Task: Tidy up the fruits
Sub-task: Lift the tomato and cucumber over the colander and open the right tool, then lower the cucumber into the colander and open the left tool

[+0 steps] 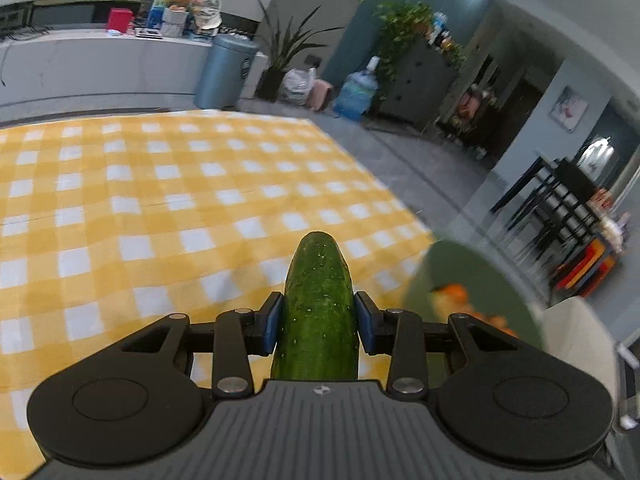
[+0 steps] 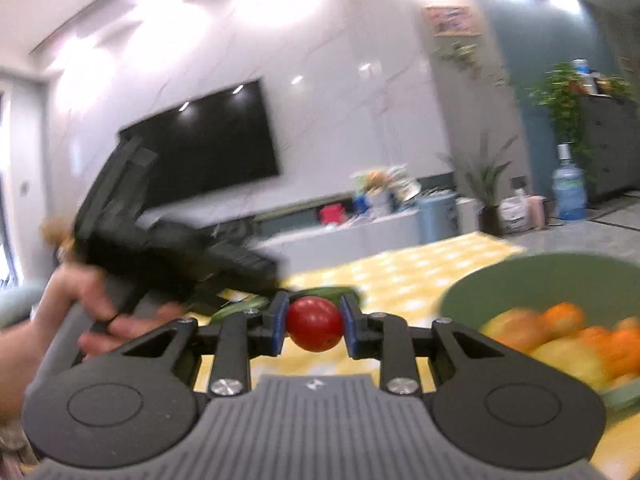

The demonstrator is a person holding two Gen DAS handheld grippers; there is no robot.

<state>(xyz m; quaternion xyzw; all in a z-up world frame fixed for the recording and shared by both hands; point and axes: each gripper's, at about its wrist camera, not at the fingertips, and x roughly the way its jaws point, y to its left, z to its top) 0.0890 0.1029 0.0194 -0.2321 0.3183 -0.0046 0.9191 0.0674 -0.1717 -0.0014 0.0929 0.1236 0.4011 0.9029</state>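
Note:
My left gripper (image 1: 318, 320) is shut on a green cucumber (image 1: 318, 304), which points forward above the yellow checked tablecloth (image 1: 160, 200). A red tomato (image 2: 315, 323) sits pinched between the blue pads of my right gripper (image 2: 315, 322). A green bowl (image 2: 520, 280) with oranges (image 2: 564, 316) and yellow fruit stands to the right; the same bowl (image 1: 472, 272) shows blurred in the left wrist view. In the right wrist view a hand (image 2: 80, 304) holds the other black gripper body (image 2: 168, 248), with the cucumber's end (image 2: 332, 291) just behind the tomato.
Beyond the table are a white TV cabinet (image 1: 100, 64) with boxes, a blue bin (image 1: 224, 72), potted plants (image 1: 284, 52), a water jug (image 1: 356, 92) and dark chairs (image 1: 560, 200). A black TV (image 2: 208, 144) hangs on the wall.

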